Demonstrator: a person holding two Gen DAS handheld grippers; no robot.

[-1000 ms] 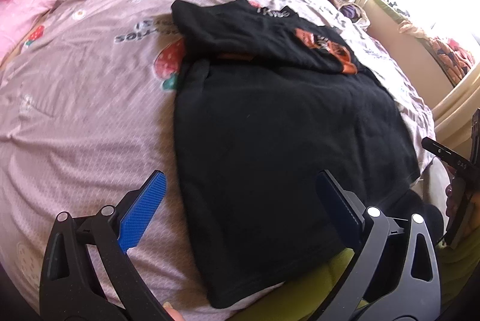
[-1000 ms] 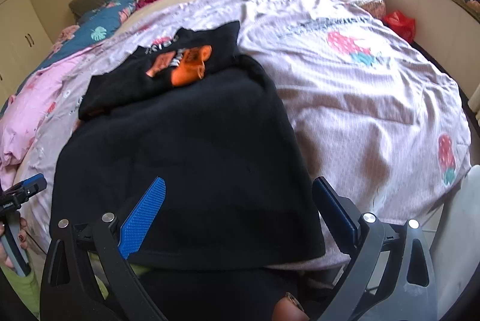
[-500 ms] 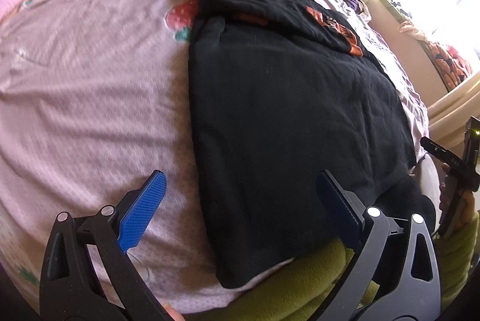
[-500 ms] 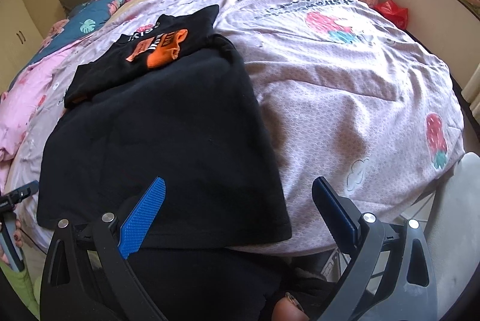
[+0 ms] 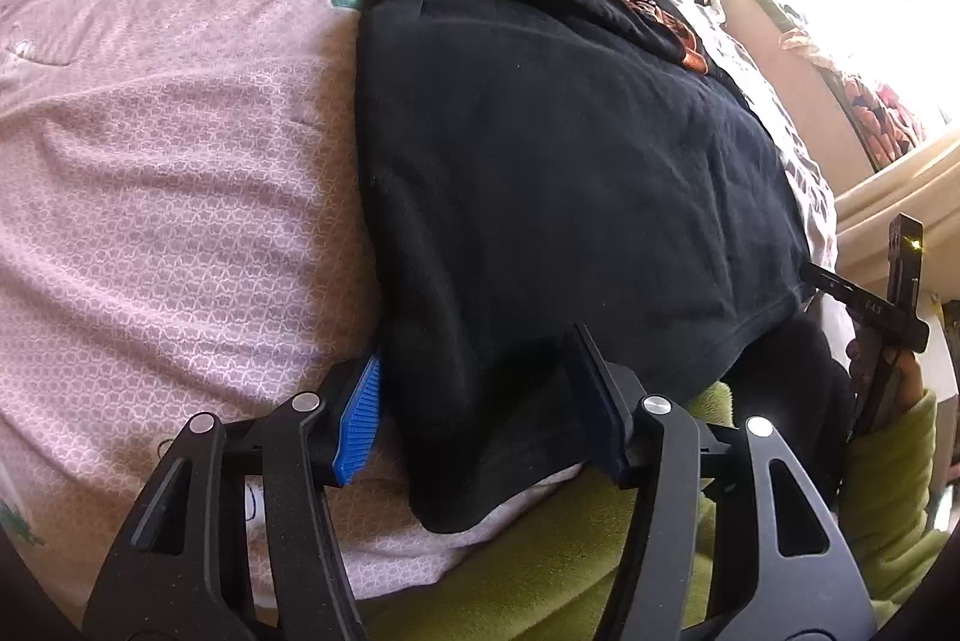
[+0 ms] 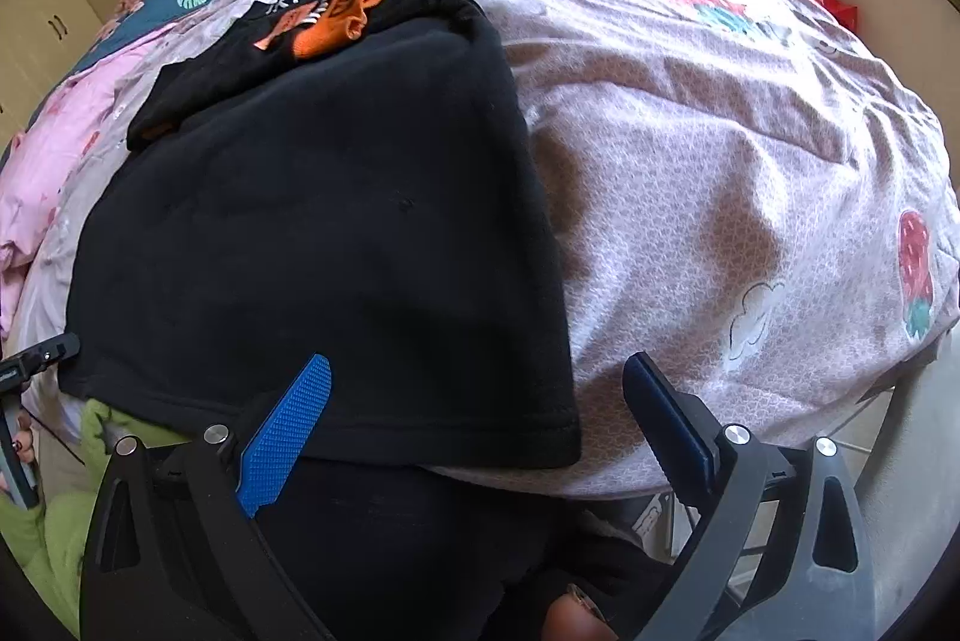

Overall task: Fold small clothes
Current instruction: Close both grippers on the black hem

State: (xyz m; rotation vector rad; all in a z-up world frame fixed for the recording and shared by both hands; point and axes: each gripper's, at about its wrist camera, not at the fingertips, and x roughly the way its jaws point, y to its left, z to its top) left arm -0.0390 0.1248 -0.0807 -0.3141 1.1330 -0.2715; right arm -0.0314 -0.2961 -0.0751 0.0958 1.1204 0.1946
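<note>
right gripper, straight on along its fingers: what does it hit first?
Probably the near hem corner of the black garment, which lies between the open fingers of the right gripper. The bedspread is just beside it; depth is unclear.

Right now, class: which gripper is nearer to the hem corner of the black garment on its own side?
Left. The left gripper is closing around the black garment at its corner; the right gripper stands open, straddling the other corner without touching it.

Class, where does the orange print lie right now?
In the right wrist view, the orange print sits upper left, on the folded-over far end of the black fleece garment spread on the pink bedspread.
</note>
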